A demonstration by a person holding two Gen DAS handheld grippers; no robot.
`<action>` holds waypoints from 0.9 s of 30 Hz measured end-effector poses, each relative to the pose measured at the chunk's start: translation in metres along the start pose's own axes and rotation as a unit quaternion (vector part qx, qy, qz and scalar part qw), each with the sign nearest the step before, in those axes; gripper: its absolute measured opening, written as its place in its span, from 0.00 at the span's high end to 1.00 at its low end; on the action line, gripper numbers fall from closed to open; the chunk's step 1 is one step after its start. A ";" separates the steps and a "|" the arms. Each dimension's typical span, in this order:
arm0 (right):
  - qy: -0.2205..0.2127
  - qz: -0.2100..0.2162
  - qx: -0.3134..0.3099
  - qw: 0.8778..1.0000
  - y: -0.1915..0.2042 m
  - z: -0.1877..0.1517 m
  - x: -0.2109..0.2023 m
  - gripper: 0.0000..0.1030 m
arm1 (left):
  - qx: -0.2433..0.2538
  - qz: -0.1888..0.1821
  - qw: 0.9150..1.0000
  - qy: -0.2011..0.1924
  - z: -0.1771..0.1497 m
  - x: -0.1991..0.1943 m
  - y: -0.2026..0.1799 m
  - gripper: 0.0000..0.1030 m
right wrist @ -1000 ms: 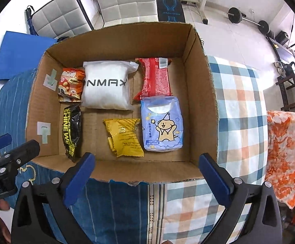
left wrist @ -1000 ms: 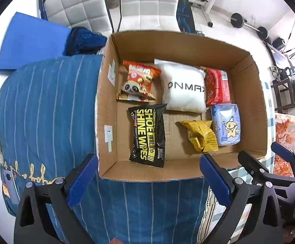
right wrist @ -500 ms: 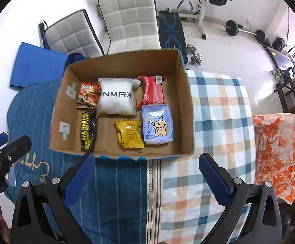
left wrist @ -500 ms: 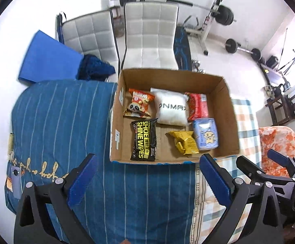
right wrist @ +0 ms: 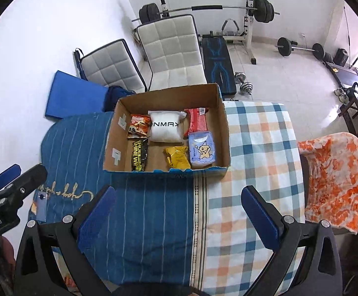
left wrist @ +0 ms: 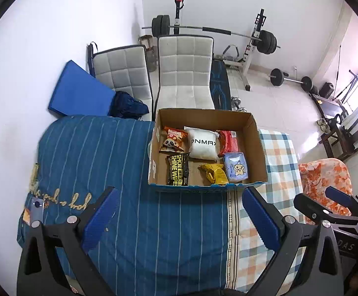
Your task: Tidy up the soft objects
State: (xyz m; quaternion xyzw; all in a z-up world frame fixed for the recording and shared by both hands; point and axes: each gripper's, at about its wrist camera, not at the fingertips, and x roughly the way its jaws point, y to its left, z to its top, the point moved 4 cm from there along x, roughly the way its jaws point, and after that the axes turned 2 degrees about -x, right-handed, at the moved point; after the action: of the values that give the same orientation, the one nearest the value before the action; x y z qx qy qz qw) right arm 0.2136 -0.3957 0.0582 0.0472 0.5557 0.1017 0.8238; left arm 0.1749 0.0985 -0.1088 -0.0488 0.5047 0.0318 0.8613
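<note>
An open cardboard box (left wrist: 259, 145) (right wrist: 224, 133) stands on the cloth-covered table. It holds a white pillow pack (left wrist: 202, 144) (right wrist: 165, 128), an orange snack bag (left wrist: 172, 140) (right wrist: 137, 128), a red pack (left wrist: 229, 141) (right wrist: 197, 120), a black shoe wipes pack (left wrist: 177, 170) (right wrist: 139, 156), a yellow pouch (left wrist: 213, 174) (right wrist: 177, 157) and a blue tissue pack (left wrist: 236, 168) (right wrist: 201, 149). My left gripper (left wrist: 179, 217) is open and empty, high above the near table. My right gripper (right wrist: 177, 214) is open and empty, likewise high and back from the box.
A blue striped cloth (left wrist: 92, 153) covers the left of the table and a checked cloth (right wrist: 260, 148) the right. Two white chairs (left wrist: 183, 74) stand behind the table. An orange-patterned chair (right wrist: 334, 172) is at the right. Weights and a bench (right wrist: 218, 49) fill the floor beyond.
Both grippers have pulled up and back from the box, which now looks much smaller. The packs in the box have not moved. Both grippers stay open.
</note>
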 end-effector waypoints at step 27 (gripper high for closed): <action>-0.078 -0.037 -0.038 0.996 0.014 -0.029 -0.126 0.00 | 0.015 0.005 0.999 -0.049 -0.023 -0.082 -0.010 0.01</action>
State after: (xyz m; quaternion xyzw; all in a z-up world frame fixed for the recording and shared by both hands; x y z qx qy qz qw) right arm 0.1398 -0.4105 0.1647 0.0036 0.4874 0.0883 0.8687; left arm 0.1163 0.0850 -0.0478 -0.0322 0.4627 0.0307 0.8854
